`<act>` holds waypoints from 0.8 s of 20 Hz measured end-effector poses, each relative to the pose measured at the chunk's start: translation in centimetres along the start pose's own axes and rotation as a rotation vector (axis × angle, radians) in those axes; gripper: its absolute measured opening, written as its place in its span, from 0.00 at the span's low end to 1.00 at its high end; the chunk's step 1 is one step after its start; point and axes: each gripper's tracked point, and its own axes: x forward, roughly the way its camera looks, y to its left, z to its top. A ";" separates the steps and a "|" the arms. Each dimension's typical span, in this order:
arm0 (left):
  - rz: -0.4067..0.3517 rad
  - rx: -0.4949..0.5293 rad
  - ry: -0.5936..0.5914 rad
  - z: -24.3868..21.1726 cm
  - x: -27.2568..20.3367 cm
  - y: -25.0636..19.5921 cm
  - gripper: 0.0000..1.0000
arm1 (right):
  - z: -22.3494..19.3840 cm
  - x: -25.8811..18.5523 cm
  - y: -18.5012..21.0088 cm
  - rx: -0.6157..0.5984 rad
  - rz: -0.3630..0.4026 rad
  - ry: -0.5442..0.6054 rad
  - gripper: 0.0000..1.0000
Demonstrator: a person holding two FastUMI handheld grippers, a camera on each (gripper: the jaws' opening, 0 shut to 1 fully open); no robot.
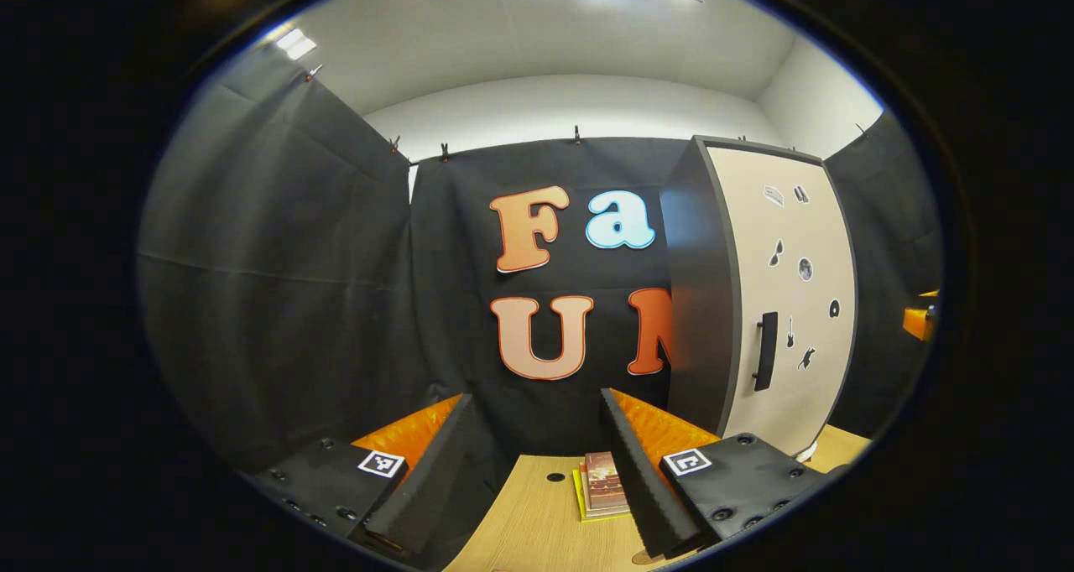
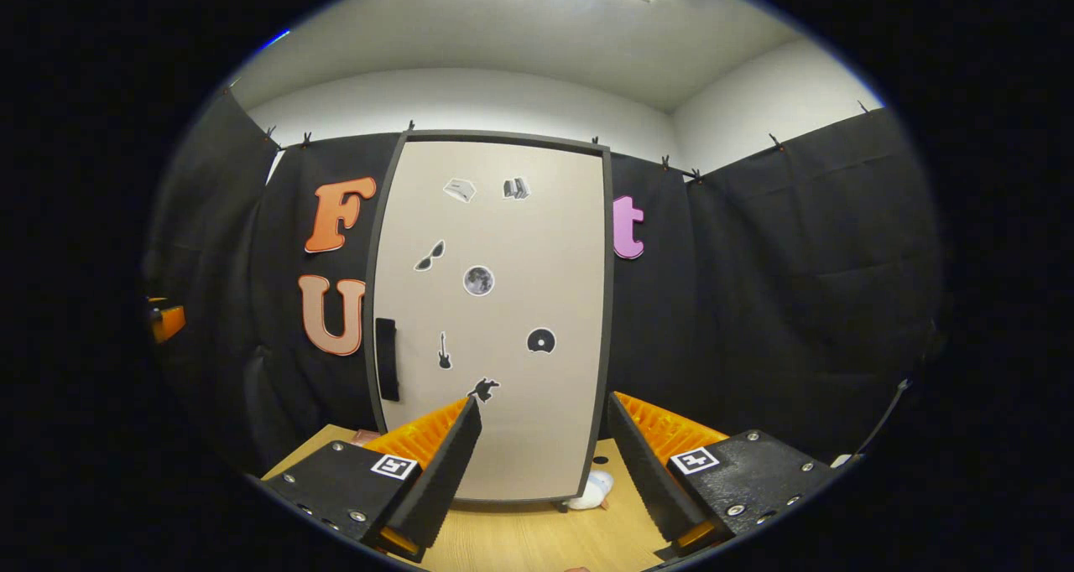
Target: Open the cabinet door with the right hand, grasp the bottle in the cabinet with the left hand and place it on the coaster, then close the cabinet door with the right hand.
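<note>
- Right claw [image 2: 541,463] spread wide, holding nothing, hovering over desk [image 2: 520,538].
- Left claw [image 1: 533,463] wide too, near books [image 1: 602,484].
- Cabinet door [image 2: 495,304] shut, so bottle hidden inside.
- Next, probably: grab handle [image 2: 386,358], pull open.

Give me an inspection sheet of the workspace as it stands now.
Surface: wooden table, small hole.
Job's things: cabinet door shut, handle untouched; bottle and coaster: nothing seen.
Clutter: books on table; white object at cabinet foot.
Grippers: left gripper open, holding nothing; right gripper open, facing the door.
Cables: nothing seen.
Surroundings: black cloth wall, white ceiling.
</note>
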 end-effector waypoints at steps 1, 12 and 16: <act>0.003 0.000 -0.001 0.0 0.0 0.0 0.96 | -0.1 0.3 0.8 0.001 0.015 0.002 0.94; 0.073 0.004 0.017 -1.3 -1.7 2.8 0.96 | -1.4 6.2 11.7 0.017 0.170 0.016 0.94; 0.112 0.007 0.028 -1.8 -2.0 4.6 0.96 | -1.4 8.9 14.6 0.050 0.184 0.018 0.94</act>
